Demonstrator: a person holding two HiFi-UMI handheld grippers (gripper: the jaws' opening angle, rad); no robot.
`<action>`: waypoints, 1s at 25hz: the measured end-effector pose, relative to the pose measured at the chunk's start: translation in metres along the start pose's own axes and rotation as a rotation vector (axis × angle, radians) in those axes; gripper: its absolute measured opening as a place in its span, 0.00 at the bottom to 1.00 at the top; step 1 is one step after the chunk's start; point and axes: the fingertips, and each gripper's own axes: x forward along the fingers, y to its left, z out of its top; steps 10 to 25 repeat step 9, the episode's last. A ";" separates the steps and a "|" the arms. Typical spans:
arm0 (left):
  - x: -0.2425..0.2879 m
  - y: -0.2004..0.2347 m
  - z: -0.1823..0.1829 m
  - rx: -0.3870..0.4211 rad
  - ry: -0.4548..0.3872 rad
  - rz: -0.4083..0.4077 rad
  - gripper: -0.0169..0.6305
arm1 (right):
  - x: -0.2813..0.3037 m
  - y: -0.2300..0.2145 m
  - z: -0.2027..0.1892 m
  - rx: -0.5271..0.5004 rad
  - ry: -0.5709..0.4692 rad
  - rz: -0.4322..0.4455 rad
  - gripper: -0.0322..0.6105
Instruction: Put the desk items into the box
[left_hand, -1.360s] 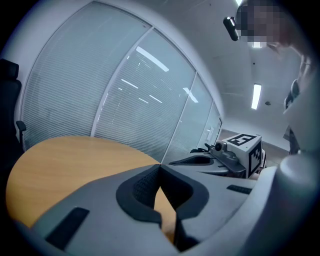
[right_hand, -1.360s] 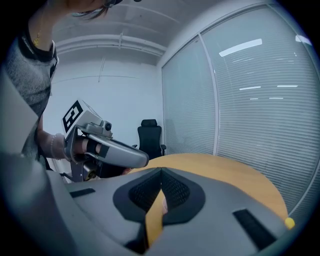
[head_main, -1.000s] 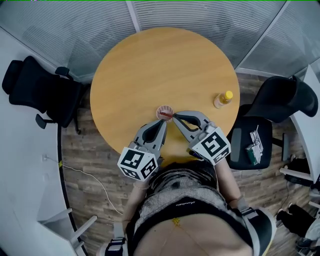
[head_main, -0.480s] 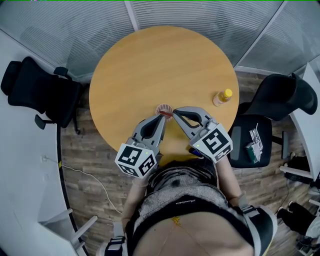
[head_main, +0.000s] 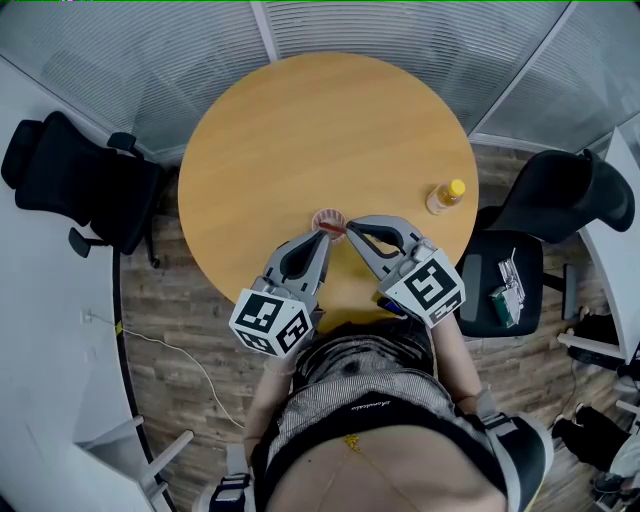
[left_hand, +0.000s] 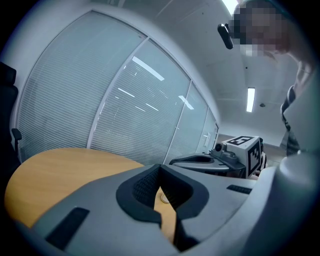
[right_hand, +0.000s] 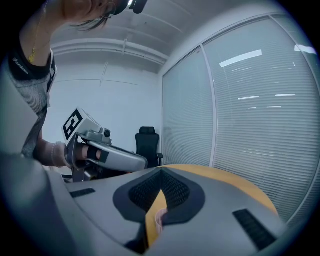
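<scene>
A small pink round item (head_main: 328, 219) lies on the round wooden table (head_main: 300, 130), near its front edge. My left gripper (head_main: 325, 234) and right gripper (head_main: 348, 229) point inward, and their tips nearly meet just in front of the pink item. Both are shut with nothing between the fingers. In the left gripper view the shut gripper (left_hand: 160, 167) has the pink item (left_hand: 162, 198) showing below its tips. The right gripper view shows the same: the gripper (right_hand: 161, 172) is shut above the pink item (right_hand: 159, 220). A bottle with a yellow cap (head_main: 446, 197) stands at the table's right edge.
A black office chair (head_main: 70, 175) stands left of the table. A second black chair (head_main: 560, 200) stands on the right, with a green and white item (head_main: 505, 295) on a dark seat next to it. Glass walls with blinds run behind the table. A cable (head_main: 190, 360) lies on the floor.
</scene>
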 end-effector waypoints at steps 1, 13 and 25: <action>0.000 0.000 -0.001 -0.001 0.002 0.001 0.05 | 0.000 0.000 -0.001 0.001 0.002 0.000 0.08; -0.003 0.006 -0.006 -0.016 0.015 0.001 0.05 | 0.006 0.000 -0.005 0.000 0.028 -0.001 0.08; -0.003 0.006 -0.006 -0.016 0.015 0.001 0.05 | 0.006 0.000 -0.005 0.000 0.028 -0.001 0.08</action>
